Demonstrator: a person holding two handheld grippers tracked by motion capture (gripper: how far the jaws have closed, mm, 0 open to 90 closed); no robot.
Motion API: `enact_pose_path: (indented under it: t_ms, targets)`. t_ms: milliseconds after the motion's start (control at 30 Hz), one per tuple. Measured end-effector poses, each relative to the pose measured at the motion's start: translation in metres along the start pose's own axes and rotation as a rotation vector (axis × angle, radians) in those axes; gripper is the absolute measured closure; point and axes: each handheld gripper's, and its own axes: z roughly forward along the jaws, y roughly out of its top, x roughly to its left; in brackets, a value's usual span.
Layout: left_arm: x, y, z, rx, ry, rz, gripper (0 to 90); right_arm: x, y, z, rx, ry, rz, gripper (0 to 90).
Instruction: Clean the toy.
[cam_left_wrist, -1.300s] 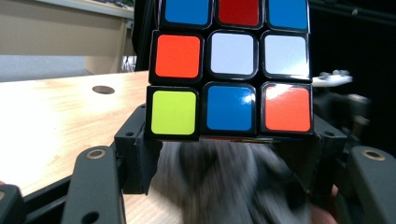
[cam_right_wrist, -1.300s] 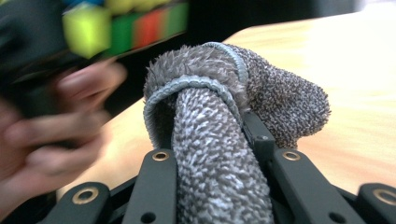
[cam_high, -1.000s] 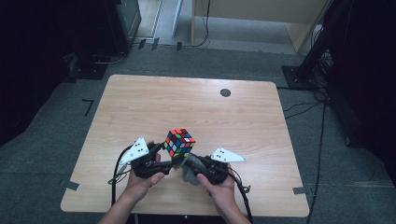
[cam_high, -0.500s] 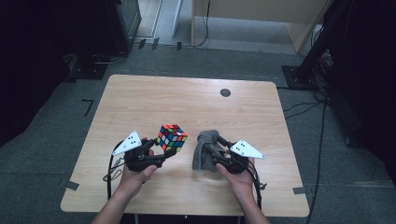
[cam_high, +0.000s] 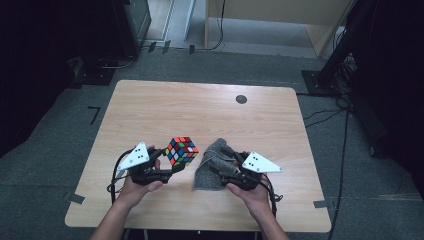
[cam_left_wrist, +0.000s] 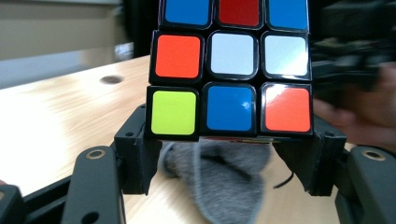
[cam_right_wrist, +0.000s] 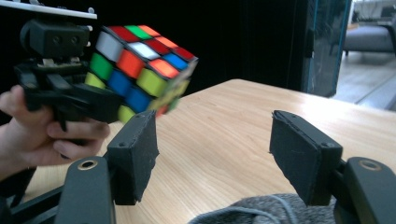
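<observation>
A scrambled colour cube (cam_high: 181, 150) is held off the table, with my left gripper (cam_high: 175, 162) shut on its lower layer. In the left gripper view the cube (cam_left_wrist: 231, 70) sits squeezed between both black pads (cam_left_wrist: 140, 158). A grey cloth (cam_high: 207, 172) lies crumpled on the table to the right of the cube. My right gripper (cam_high: 222, 162) hovers over the cloth; its jaws have just been opening and now stand wide apart with nothing between them. In the right gripper view the right gripper (cam_right_wrist: 215, 158) has the cloth (cam_right_wrist: 252, 212) just below it and the cube (cam_right_wrist: 140, 70) up to its left.
The wooden table (cam_high: 200, 110) has a small black round hole (cam_high: 241, 99) near its far edge. Dark equipment and cables stand on the floor around it. Both hands are near the table's front edge.
My right gripper has drawn back to the right of the cube and opened, and the cloth it carried has dropped onto the table. The left gripper still holds the cube.
</observation>
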Motion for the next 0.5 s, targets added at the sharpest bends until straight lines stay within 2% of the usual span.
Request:
enact_pose_path:
  t_ms: [33, 67, 200, 267, 400, 500]
  targets:
    - [-0.002, -0.001, 0.003, 0.014, 0.028, 0.007, 34.5, 0.002, 0.0, 0.002, -0.001, -0.005, 0.021, 32.0]
    - [-0.004, -0.002, 0.005, 0.022, 0.038, 0.015, 34.4, 0.004, 0.001, 0.003, -0.003, -0.011, 0.052, 31.7]
    - [-0.016, -0.008, 0.015, 0.058, 0.086, 0.116, 34.4, 0.011, 0.002, 0.006, -0.001, -0.043, 0.097, 29.1]
    - [-0.02, -0.012, 0.019, 0.05, 0.108, 0.144, 34.4, 0.013, 0.002, 0.006, -0.001, -0.048, 0.124, 26.9]
    - [-0.025, -0.018, 0.024, 0.039, 0.121, 0.17, 34.4, 0.017, 0.002, 0.01, 0.018, -0.05, 0.147, 22.7]
    - [-0.028, -0.02, 0.026, 0.027, 0.119, 0.171, 34.3, 0.019, 0.0, 0.013, 0.028, -0.047, 0.181, 21.1]
